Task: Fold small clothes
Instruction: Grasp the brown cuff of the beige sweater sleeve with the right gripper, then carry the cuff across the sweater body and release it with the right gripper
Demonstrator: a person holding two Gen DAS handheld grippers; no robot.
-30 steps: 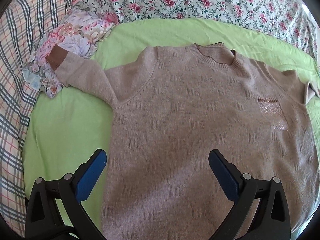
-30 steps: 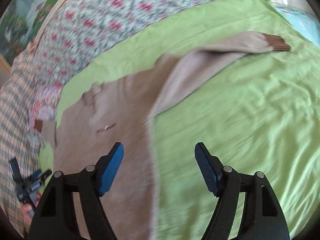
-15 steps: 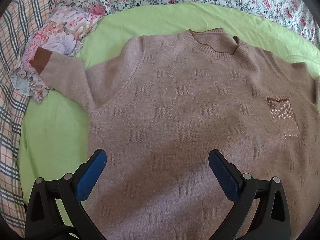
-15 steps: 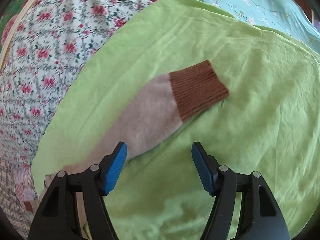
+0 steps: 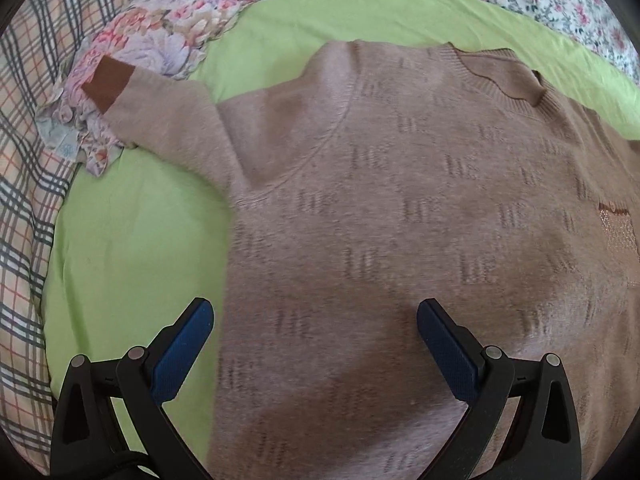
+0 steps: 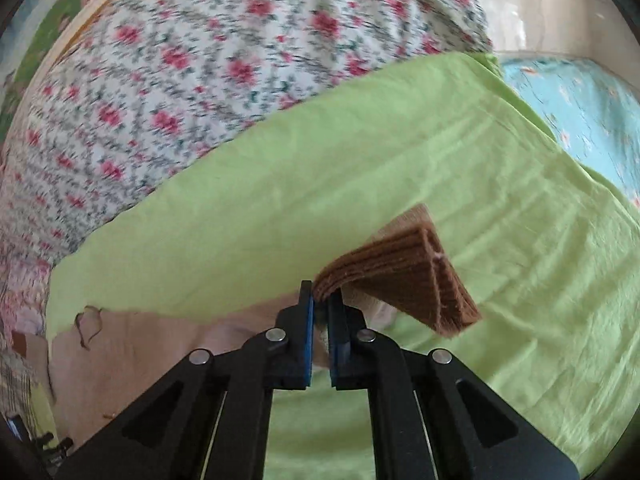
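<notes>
A beige knit sweater [image 5: 400, 220] lies flat, front up, on a green sheet [image 5: 132, 248]. Its left sleeve ends in a brown cuff [image 5: 108, 84] that rests on a floral cloth. My left gripper [image 5: 316, 344] is open and empty, hovering over the sweater's lower body near its left edge. My right gripper [image 6: 322, 300] is shut on the other sleeve's brown cuff [image 6: 404, 276] and holds it lifted off the green sheet [image 6: 280, 200]. The sweater body [image 6: 132, 352] shows at lower left in the right wrist view.
A crumpled floral cloth [image 5: 152, 40] lies at the sheet's far left. A plaid blanket [image 5: 24, 160] runs along the left side. A rose-print cover [image 6: 200, 72] lies behind the sheet. A turquoise cloth [image 6: 580, 120] is at the far right.
My right gripper has closed on the right sleeve's brown cuff and lifted it off the sheet. My left gripper has drifted slightly to the left over the sweater, still open.
</notes>
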